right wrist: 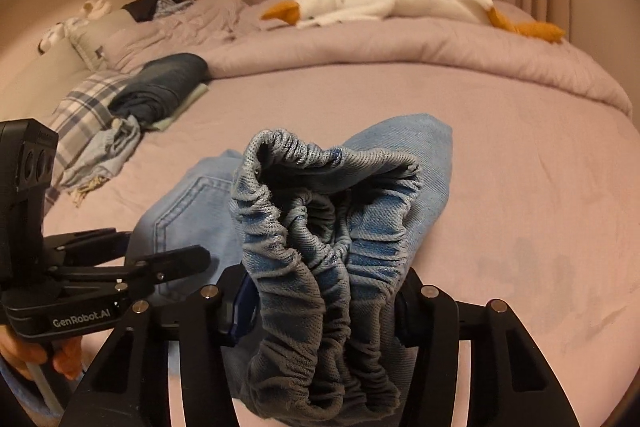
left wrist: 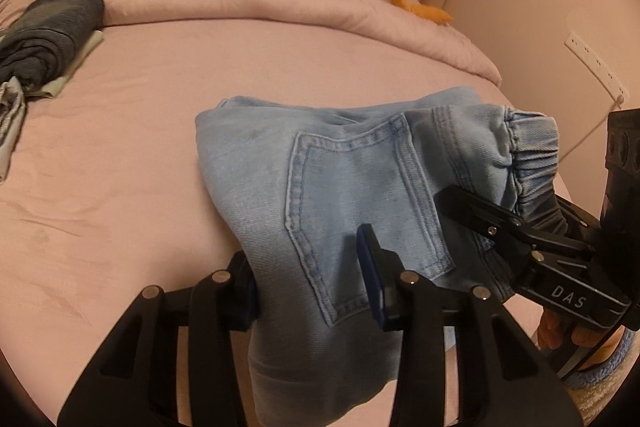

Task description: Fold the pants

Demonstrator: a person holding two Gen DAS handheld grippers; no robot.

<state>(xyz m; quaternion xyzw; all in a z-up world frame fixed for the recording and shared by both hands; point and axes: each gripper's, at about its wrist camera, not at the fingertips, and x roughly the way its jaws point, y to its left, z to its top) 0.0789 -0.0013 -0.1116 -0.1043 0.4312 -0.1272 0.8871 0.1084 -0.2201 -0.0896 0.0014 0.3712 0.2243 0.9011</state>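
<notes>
Two grippers hold one bundle of denim: my left gripper [left wrist: 312,283] pinches the pale blue pants [left wrist: 340,187] across the back-pocket panel, and my right gripper [right wrist: 324,303] is clamped on the gathered elastic waistband [right wrist: 320,227]. Both sets of jaws stand fairly narrow, with cloth packed between the pads. The pants are already doubled into a short bundle, lifted at my end and drooping onto the pink bed sheet [left wrist: 120,147] near the bed's front edge, toward its right side. The bundle's long axis runs left to right between my hands: folded edge to the left, waistband to the right. My right hand is the nearer to the waistband, my left to the pocket. I judge the next fold or set-down turns on keeping that axis level. A pile of folded clothes [left wrist: 48,39] lies by the bed's left edge, well apart.
</notes>
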